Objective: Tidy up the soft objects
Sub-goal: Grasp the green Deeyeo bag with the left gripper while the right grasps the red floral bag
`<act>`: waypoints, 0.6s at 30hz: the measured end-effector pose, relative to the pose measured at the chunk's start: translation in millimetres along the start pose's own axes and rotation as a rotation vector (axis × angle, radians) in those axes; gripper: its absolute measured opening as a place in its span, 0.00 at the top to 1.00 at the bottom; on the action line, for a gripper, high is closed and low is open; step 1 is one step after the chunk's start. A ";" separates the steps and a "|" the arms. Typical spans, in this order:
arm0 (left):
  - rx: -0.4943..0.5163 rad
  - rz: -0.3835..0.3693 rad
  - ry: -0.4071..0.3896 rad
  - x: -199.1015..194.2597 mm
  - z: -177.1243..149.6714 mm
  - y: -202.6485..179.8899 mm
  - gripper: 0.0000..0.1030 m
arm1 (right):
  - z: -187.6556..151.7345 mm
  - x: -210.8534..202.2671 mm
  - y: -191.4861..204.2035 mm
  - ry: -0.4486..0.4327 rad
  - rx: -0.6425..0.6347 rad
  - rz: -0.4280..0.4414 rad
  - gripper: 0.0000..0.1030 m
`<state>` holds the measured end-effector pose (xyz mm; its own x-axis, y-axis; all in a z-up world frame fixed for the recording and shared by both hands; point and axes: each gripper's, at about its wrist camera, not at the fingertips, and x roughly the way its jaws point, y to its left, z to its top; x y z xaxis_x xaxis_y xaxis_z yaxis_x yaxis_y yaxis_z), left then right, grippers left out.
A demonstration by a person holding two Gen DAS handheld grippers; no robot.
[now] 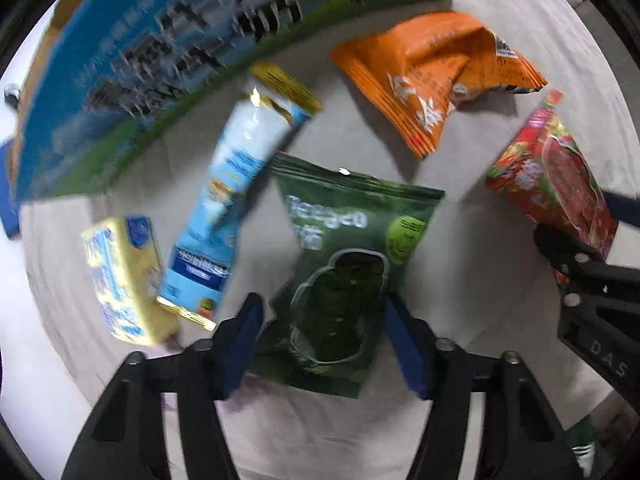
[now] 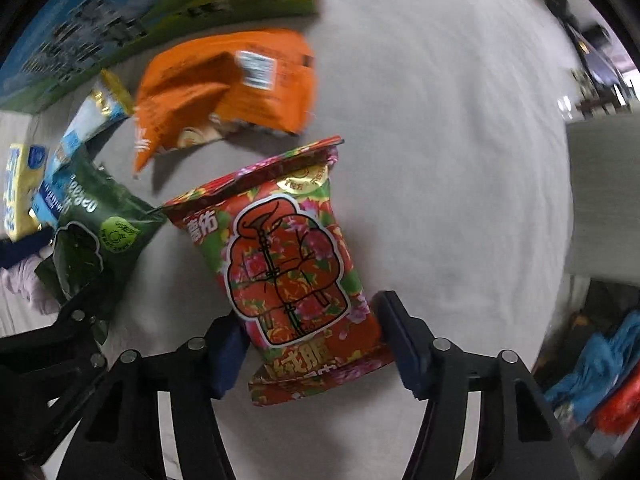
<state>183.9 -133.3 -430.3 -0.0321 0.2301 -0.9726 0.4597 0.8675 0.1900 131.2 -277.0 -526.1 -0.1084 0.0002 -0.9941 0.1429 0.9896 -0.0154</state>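
Five soft packets lie on the cloth-covered table: one green pouch, one red flowered pouch, one orange bag, one long blue-and-white packet and one yellow pack. One big printed box stands along the table's far edge, just behind the orange bag and the long packet.

The left gripper has its jaws apart on either side of the green pouch's lower half, the blue pads beside the pouch's edges; whether they touch it I cannot tell. The pouch sits near the middle of the table, with the long packet just beside it on the left and the yellow pack beyond that.

The right gripper likewise stands with jaws apart, straddling the bottom of the red flowered pouch, which lies to the right of the green one and in front of the orange bag. The two grippers are close, side by side.
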 end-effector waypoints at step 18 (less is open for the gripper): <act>-0.359 -0.262 0.118 30.3 -39.7 16.6 0.51 | 16.1 31.0 -10.9 0.059 0.116 0.061 0.38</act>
<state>155.3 -94.4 -451.4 -0.2165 0.0133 -0.9762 0.0862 0.9963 -0.0056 142.1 -290.1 -558.5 -0.1531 0.0719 -0.9856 0.2635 0.9642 0.0294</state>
